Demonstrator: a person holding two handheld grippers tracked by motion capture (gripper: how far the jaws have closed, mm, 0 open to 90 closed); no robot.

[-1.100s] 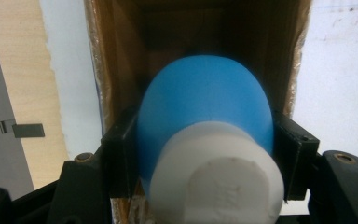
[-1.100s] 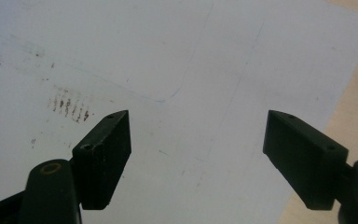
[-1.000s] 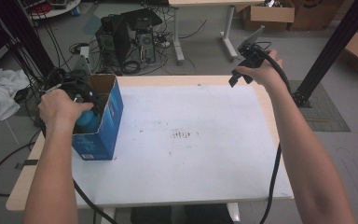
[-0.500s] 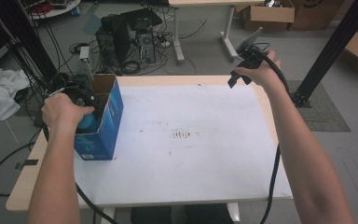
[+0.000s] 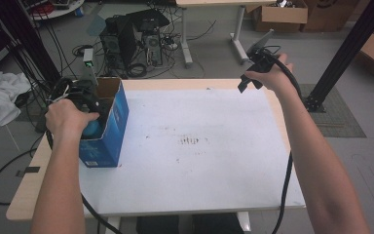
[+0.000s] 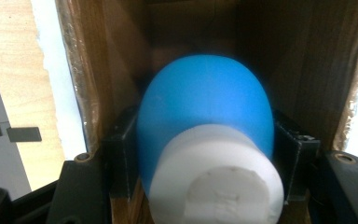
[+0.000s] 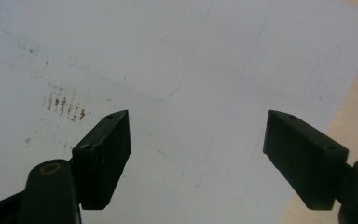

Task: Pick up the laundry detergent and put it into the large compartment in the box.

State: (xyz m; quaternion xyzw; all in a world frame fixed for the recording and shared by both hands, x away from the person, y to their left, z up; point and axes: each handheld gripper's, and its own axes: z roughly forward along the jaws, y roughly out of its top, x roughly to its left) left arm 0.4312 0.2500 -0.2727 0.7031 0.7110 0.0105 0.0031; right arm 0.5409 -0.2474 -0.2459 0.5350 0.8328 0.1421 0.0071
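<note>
A: What does the left gripper (image 6: 200, 154) do at this moment?

B: Its jaws are pinching a blue ball-shaped object (image 6: 205, 112) with a white cap (image 6: 216, 179), one jaw on each side. The object is inside the open blue cardboard box (image 5: 111, 127), which stands near the left edge of the worktop (image 5: 199, 146). I judge that the step in hand is either lifting the object out of the box or putting it in; from the pictures I cannot tell which one.

A: And the right gripper (image 7: 196, 154)?

B: Its jaws are spread wide and hold nothing. It hangs above the far right corner of the worktop, well apart from the box.

A: What does the next move call for?

B: If the object goes out, a straight pull along the box opening, I think. The brown inner walls (image 6: 88, 74) are near both jaws, so a tilt could catch the cardboard or push the box.

A: Is there room outside?

B: Yes. The white sheet is bare from the box to the right side. Only the left edge of the worktop is close behind the box.
</note>
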